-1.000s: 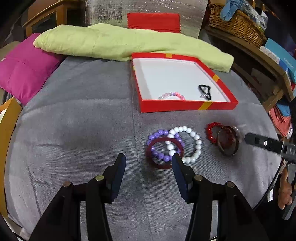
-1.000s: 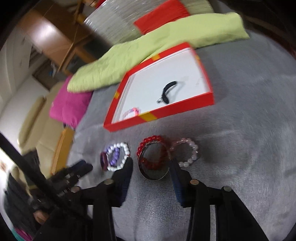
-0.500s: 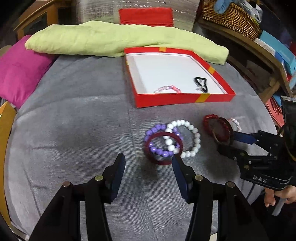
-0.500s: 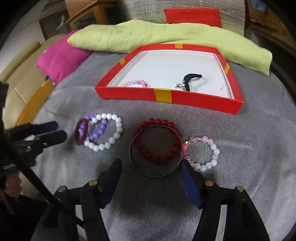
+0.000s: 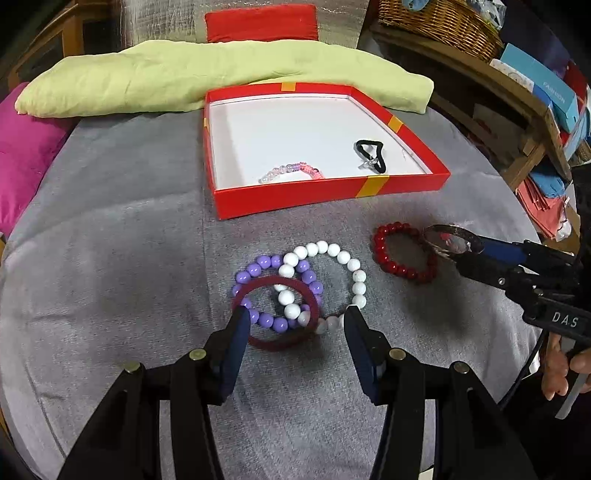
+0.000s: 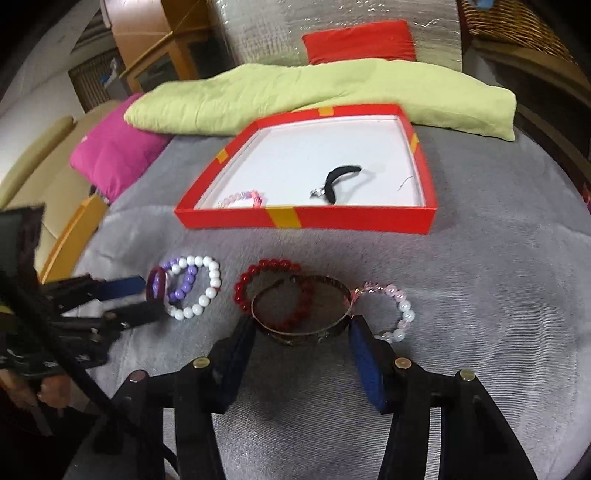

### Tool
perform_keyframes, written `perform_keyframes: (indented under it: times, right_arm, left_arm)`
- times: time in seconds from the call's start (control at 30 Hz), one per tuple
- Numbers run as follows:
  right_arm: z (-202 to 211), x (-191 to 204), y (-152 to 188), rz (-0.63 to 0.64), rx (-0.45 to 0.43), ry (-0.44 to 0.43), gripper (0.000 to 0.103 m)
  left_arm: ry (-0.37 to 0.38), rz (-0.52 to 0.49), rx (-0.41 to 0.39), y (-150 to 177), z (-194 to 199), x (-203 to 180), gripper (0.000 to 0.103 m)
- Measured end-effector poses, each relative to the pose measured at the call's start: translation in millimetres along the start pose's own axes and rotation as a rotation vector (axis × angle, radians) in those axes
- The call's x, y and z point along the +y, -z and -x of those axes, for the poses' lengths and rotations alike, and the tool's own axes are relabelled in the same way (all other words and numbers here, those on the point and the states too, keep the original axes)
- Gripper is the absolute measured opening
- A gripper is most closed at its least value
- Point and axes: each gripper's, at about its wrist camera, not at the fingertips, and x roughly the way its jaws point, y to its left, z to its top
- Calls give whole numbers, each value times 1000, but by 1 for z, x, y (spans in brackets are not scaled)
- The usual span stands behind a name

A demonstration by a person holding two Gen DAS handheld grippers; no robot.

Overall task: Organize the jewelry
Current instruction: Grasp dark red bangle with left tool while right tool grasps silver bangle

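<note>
A dark red bangle (image 5: 276,341) lies on a purple bead bracelet (image 5: 258,266) and a white bead bracelet (image 5: 354,275) on the grey cloth. My left gripper (image 5: 295,325) is open, its fingers on either side of the bangle. A metal bangle (image 6: 301,332) lies over a red bead bracelet (image 6: 251,278), with a pink bead bracelet (image 6: 402,314) to its right. My right gripper (image 6: 301,334) is open around the metal bangle. The red box (image 5: 288,197) holds a pink bracelet (image 5: 291,170) and a black band (image 5: 373,153).
A green cushion (image 5: 184,81) and a magenta cushion (image 5: 22,147) lie behind the box. A wooden shelf with a wicker basket (image 5: 436,22) stands at the right. A wooden chair edge (image 6: 70,236) is at the left.
Both grippers have moved forward and lower. The left now brackets the dark red bangle and the right brackets the metal bangle. The jewelry has not moved.
</note>
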Motion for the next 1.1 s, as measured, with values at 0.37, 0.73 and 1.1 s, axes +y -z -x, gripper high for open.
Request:
perform_keyframes:
  times: [0.37, 0.73, 1.1]
  right_arm:
    - [11, -12, -2, -37, -31, -15, 55]
    - [20, -30, -5, -104, -50, -25, 55]
    - [22, -38, -8, -144, -53, -43, 32]
  left_arm:
    - [5, -14, -38, -3, 3, 4, 10]
    - [-20, 0, -77, -2, 14, 19, 8]
    - [-73, 57, -127, -4, 29, 47, 7]
